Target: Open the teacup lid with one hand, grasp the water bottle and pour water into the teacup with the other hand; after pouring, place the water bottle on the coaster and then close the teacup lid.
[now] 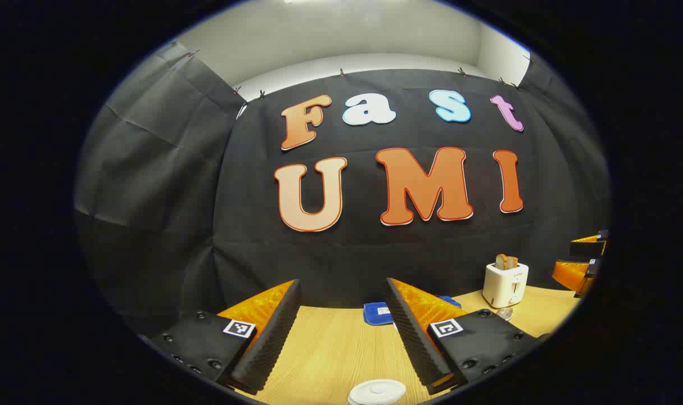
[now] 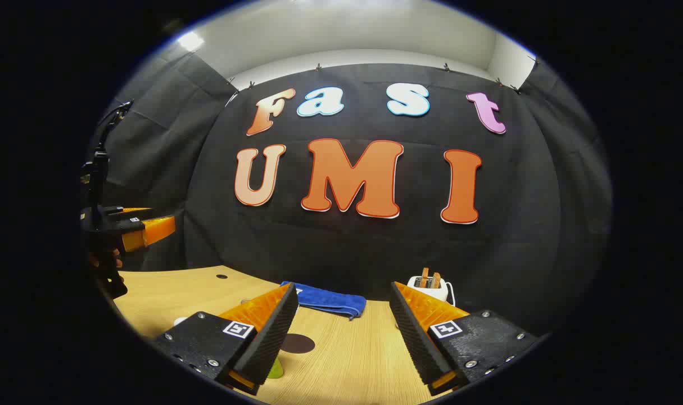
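Both grippers hang above the wooden table [image 1: 330, 349] with their fingers spread wide and nothing between them. In the left gripper view, the left gripper [image 1: 341, 332] points at the back wall, and the white lid [image 1: 378, 391] of the teacup sits at six o'clock, just below the gap between the fingers and a little toward the right one. A folded blue cloth [image 1: 378, 313] lies farther back at about twelve o'clock from the lid, and a white toaster [image 1: 505, 283] with toast in its slots stands at about two o'clock, a small clear round thing just beside its foot. The other gripper shows at the far three o'clock edge. In the right gripper view, the right gripper [image 2: 341, 332] is likewise open and empty; a dark round coaster [image 2: 298, 343] lies on the table just beside its left finger, with a bit of green at seven o'clock from it, too hidden to tell what it is. The blue cloth lies behind, the toaster at one o'clock, and a hand [image 2: 108, 264] holds the left gripper at nine o'clock.
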Demonstrator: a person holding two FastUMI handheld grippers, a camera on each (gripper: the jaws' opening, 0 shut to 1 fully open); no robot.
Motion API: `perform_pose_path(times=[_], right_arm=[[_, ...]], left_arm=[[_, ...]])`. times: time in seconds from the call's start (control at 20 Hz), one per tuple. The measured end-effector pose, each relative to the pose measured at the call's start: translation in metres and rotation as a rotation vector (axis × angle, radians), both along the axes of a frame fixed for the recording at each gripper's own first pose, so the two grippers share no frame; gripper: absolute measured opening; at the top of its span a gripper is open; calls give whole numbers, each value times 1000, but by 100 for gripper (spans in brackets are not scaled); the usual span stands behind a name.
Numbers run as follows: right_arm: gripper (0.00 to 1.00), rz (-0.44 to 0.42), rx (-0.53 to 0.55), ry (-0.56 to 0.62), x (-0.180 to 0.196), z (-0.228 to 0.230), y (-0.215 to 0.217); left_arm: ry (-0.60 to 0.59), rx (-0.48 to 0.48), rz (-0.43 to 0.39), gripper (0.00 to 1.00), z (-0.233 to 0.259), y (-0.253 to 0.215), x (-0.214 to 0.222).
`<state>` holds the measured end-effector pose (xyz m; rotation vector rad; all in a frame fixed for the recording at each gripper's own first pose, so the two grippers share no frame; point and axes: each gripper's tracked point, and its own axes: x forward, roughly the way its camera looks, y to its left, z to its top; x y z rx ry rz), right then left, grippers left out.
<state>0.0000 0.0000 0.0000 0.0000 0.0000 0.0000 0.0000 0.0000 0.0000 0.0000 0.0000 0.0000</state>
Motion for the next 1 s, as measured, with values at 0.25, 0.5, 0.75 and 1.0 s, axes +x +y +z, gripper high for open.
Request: perform_pose_path(times=[0.25,0.5,0.75,1.0], right_arm=[[98,6,1,-3,1,0,3],[98,21,22,-8,0,2,7],[98,34,14,3,0,-2,11],[98,71,13,14,-4,-10,24]], left_arm=[[-2,0,10,97,-2,4,-2],[7,4,18,98,-6,8,-3],[2,-36,-38,95,-5,-6,-5],[49,-55,-64,99,-24,-13,-7]])
